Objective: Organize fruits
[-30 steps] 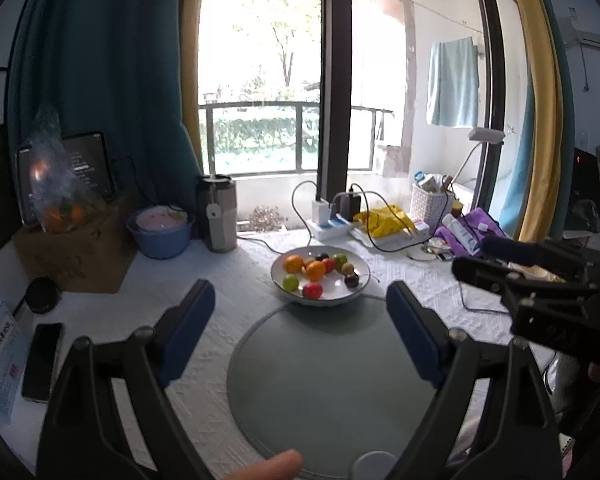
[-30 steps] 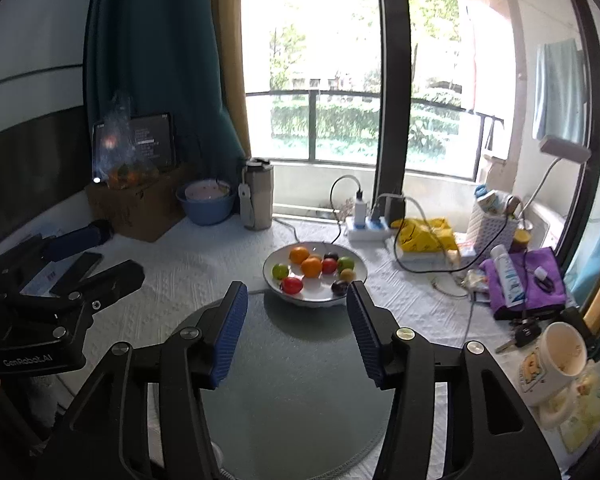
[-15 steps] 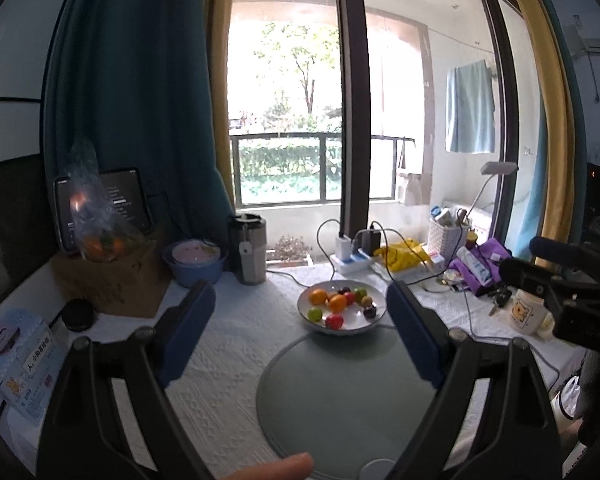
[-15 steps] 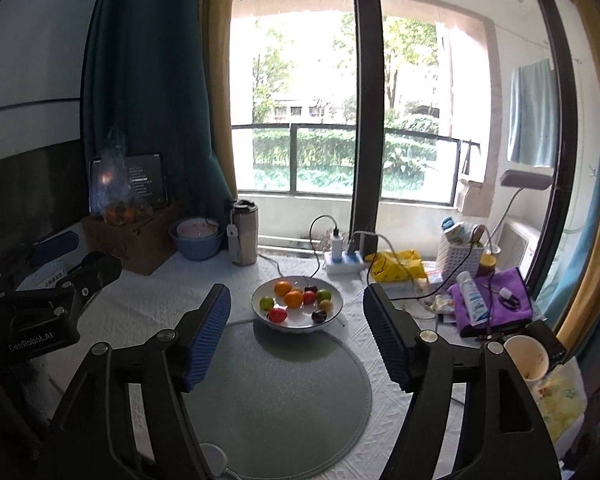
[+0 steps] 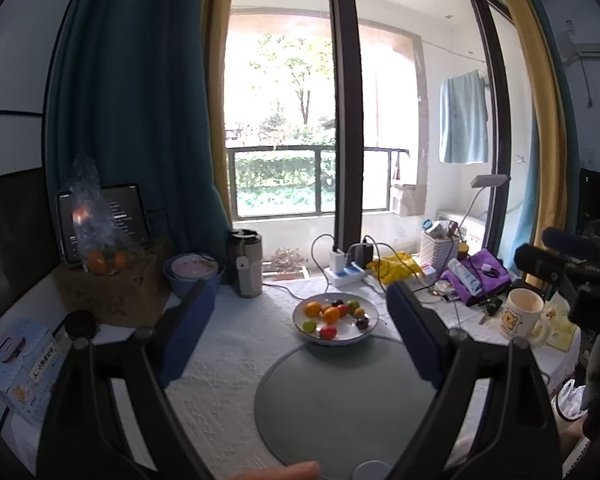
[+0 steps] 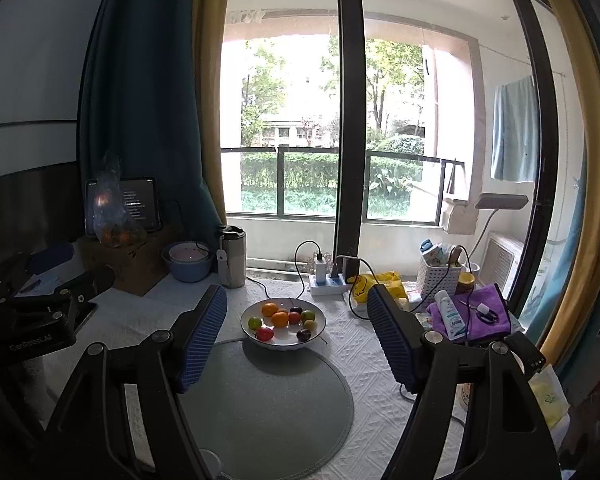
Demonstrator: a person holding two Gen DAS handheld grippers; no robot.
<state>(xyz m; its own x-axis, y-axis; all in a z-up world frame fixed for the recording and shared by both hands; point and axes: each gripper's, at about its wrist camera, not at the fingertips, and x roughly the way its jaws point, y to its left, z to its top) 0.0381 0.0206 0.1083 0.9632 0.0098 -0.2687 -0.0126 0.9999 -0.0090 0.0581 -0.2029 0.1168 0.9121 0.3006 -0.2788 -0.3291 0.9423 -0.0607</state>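
Note:
A white bowl (image 5: 363, 336) (image 6: 317, 340) holds several small fruits: oranges (image 5: 331, 313) (image 6: 279, 318), a green one (image 5: 309, 325) (image 6: 254, 323), a red one (image 5: 327, 333) (image 6: 265, 334) and a dark plum (image 5: 362, 323) (image 6: 303, 334). It stands on the far edge of a round grey mat (image 5: 340, 404) (image 6: 268, 404). My left gripper (image 5: 300, 336) is open and empty, well back from the bowl. My right gripper (image 6: 296, 336) is open and empty too, held above the mat. Each gripper shows at the edge of the other's view.
The white-clothed table (image 6: 364, 364) carries a steel tumbler (image 5: 245, 267), a blue bowl (image 5: 194, 276), a cardboard box with bagged oranges (image 5: 100, 256), a power strip with cables (image 5: 346, 272), a purple cloth (image 5: 476, 276), a mug (image 5: 522, 316) and a white basket (image 6: 438, 276).
Both grippers have pulled back and up from the table, so the bowl and mat look smaller and farther. The right gripper's jaws have opened wider. The fruits have not moved.

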